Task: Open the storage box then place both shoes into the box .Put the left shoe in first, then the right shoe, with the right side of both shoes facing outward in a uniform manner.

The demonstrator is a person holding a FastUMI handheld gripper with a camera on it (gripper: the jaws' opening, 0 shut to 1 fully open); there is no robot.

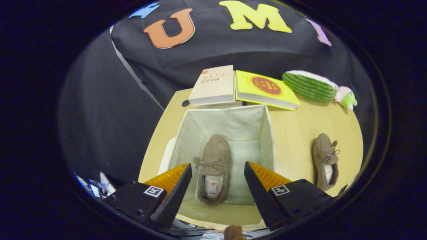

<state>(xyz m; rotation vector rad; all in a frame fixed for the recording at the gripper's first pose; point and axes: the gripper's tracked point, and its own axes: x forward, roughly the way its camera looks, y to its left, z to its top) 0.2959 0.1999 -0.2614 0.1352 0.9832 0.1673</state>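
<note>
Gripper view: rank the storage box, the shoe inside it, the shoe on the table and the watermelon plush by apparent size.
1. Storage box, under the open gripper.
2. Shoe in box.
3-4. Watermelon plush and shoe on table look alike; the plush lies farther off, so unranked.

1. The gripper (218,168) carries two wedge-shaped fingers (173,196), black on their inner faces and tapering to points.
2. Ribbed orange panels (166,178) back each finger on the outer side.
3. Black block-like mounts (133,200) sit at the finger bases, each bearing a small square black-and-white marker (153,191).
4. Small screw holes dot the mounts' black housings.
5. The fingers stand wide apart.
</note>
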